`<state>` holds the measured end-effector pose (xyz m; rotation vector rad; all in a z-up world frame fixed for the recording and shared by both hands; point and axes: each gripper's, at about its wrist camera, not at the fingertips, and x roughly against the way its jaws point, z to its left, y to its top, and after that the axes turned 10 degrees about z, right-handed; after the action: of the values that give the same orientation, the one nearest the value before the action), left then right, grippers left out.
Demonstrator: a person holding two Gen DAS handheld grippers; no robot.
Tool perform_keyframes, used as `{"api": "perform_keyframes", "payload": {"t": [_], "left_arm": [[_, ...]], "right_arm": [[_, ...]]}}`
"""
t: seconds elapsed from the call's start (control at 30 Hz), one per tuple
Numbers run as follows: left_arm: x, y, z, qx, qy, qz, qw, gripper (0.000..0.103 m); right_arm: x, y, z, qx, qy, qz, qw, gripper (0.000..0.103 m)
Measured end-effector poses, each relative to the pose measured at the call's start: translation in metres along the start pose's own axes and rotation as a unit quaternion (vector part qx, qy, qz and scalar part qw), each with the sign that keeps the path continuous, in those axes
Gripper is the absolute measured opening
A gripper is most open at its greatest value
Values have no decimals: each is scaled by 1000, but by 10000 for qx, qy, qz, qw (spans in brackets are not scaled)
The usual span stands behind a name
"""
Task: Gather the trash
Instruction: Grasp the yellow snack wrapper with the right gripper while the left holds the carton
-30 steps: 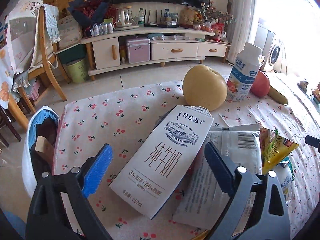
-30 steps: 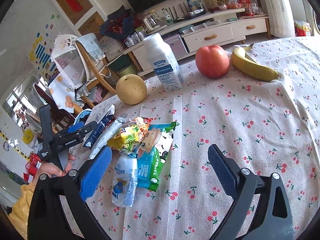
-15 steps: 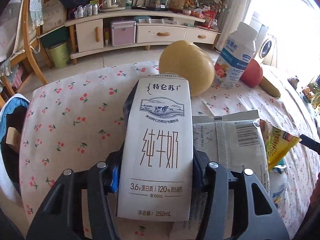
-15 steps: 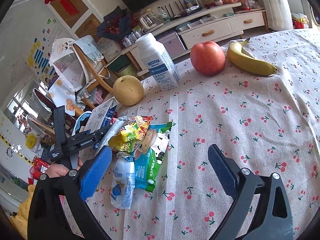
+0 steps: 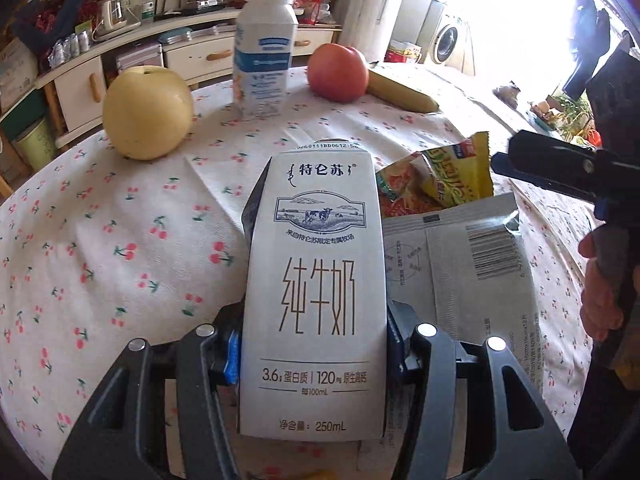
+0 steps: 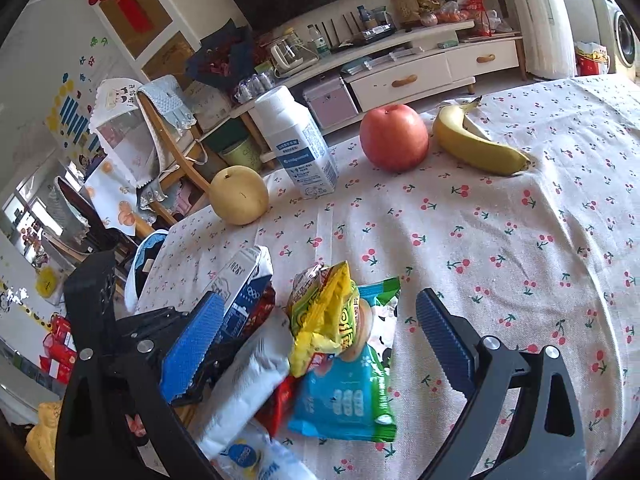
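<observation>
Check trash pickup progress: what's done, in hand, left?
Done: nothing visibly binned. In hand: left hand-held gripper shut on the white rectangular milk carton. Left: yellow crinkled snack bag, blue-green plastic wipes packet, silver-white foil pouch lie on the cherry-print tablecloth; right hand-held gripper open.

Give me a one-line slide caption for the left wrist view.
Left gripper clamps a white milk carton above a cherry-print tablecloth strewn with snack wrappers.
</observation>
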<state>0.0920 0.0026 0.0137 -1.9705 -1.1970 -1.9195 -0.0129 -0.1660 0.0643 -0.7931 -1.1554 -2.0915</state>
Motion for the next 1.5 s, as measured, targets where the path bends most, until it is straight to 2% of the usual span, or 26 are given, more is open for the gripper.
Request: {"api": "perform_keyframes", "payload": {"t": [0.2,0.33,0.5,0.53,0.57,0.77,0.83,0.87,1.0,1.03,1.13,1.23,1.5], "left_arm": [[9,-14,-14,431,-7,-184,9989,54],[23,-29,-9,912,59,-462,9947,54],[40,-46,-8,1377,164,-715,9878,54],[42,-50,-8,1453,170,-746,9864,54],[45,-54,-8,1532,169,-783,9849,54],[56,-71,-7,1974,-6,-1004,9752,54],[57,-78,-9,2078,-56,-1003,9730,54],[57,-82,-9,2148,-89,-1008,9714,54],[60,-97,-7,2425,-108,-1108,9637,55],[60,-100,-7,2450,-100,-1114,9630,55],[60,-108,-8,2479,28,-1129,9622,55],[65,-113,-9,2529,22,-1208,9599,55],[88,-129,-11,2622,182,-1507,9530,55]], "right_arm": [[-4,8,-24,-204,-397,127,9989,96],[-9,13,-38,-359,-373,210,9984,96],[-22,13,-32,-227,-123,316,9992,95],[-25,13,-28,-151,-103,318,9993,89],[-28,14,-25,-89,-86,336,9994,78],[-43,11,-11,173,-80,446,9988,73],[-45,10,-7,307,-143,446,9984,69],[-45,9,-4,370,-148,446,9982,62],[-42,6,5,636,-284,366,9969,48],[-42,5,7,693,-273,363,9966,37],[-40,2,13,875,-425,279,9949,28],[-36,0,14,900,-404,200,9949,23],[-16,-6,17,920,-421,-122,9948,18]]}}
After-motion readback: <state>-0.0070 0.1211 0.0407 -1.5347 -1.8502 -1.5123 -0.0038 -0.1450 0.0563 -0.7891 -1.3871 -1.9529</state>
